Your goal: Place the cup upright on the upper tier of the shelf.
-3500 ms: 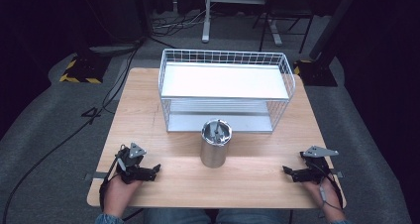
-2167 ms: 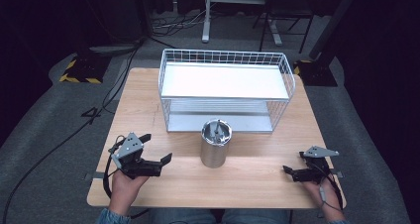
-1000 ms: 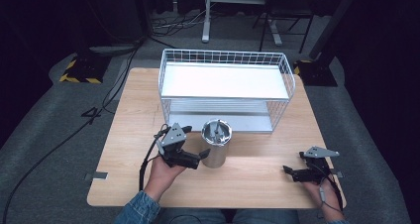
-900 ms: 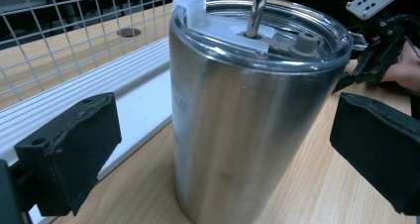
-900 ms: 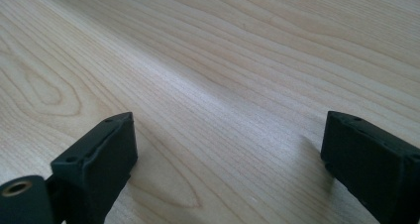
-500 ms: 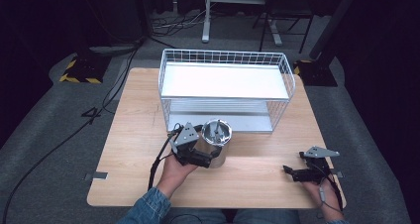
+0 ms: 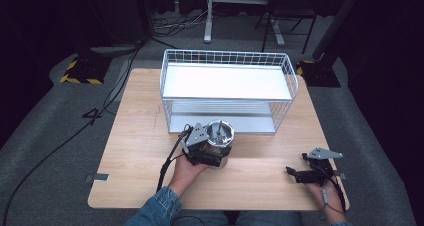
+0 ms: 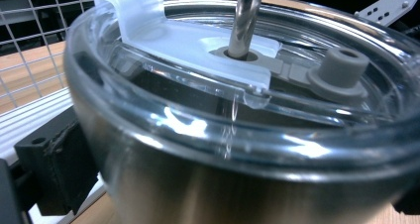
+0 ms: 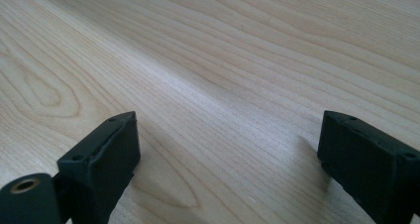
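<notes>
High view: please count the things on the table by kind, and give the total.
Steel tumbler with clear lid: 1
White wire rack: 1
Handheld grippers, left gripper and right gripper: 2
Total: 4

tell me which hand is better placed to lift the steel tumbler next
Left. The left tongs already sit around the steel tumbler, jaws on either side of it. The right tongs rest open on the table, far from it.

A white wire basket (image 7: 227, 56) stands on the wooden table (image 7: 135, 121).
</notes>
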Available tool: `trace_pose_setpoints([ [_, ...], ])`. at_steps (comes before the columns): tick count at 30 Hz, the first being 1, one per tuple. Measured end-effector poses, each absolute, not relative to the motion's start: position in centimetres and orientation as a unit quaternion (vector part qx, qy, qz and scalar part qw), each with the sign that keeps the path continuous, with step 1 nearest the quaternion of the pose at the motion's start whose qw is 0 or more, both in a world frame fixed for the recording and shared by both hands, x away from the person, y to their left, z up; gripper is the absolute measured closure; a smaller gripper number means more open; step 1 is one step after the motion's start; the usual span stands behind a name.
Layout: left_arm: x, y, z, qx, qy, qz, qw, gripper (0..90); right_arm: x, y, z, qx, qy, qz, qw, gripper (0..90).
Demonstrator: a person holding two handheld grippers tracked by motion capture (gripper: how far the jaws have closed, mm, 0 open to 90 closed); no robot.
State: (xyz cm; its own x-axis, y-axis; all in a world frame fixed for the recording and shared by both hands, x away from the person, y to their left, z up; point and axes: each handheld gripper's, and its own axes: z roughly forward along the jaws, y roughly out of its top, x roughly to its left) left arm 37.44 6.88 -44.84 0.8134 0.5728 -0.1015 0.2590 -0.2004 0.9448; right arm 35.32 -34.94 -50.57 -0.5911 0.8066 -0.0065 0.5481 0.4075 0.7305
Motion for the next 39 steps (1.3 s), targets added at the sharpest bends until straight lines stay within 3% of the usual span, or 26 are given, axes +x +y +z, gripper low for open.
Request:
trace_pose_setpoints([
  [24,37.6,6.3,-44.9,0.769,0.272,0.151,0.558,3.1,35.2,-34.9,-50.5,0.405,0.820,0.359,0.186,15.2],
  [39,36.6,8.1,-40.8,0.768,0.268,0.152,0.561,3.2,35.1,-34.9,-50.5,0.405,0.820,0.359,0.186,15.2],
])
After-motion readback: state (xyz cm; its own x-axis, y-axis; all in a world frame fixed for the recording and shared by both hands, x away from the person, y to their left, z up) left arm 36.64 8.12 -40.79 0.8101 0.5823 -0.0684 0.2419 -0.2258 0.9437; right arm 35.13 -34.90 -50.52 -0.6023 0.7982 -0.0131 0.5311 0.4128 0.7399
